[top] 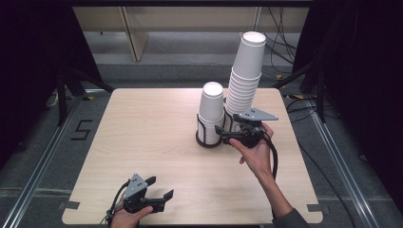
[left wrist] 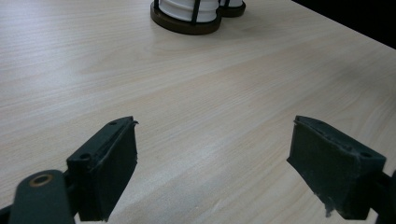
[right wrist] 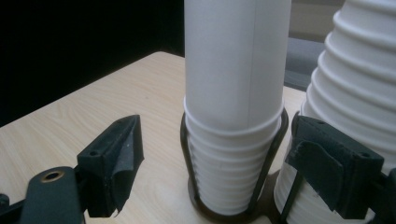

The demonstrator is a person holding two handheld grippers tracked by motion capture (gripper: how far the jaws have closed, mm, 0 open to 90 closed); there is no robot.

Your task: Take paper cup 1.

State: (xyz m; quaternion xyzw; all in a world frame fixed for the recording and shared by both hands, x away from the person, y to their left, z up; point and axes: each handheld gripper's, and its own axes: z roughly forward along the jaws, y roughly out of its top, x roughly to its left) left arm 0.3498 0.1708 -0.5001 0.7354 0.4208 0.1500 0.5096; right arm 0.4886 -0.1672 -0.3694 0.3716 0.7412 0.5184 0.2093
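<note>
One mark to read — a black "5" on the floor

At the left of the high view, just off the table's left edge, a blocky black figure "5" is laid on the grey floor, beside the metal rail running along it. Nothing else carries writing — the white paper cups show plain sides with no print or brand, and the pale wooden table has no label on it in any of the three views.
</note>
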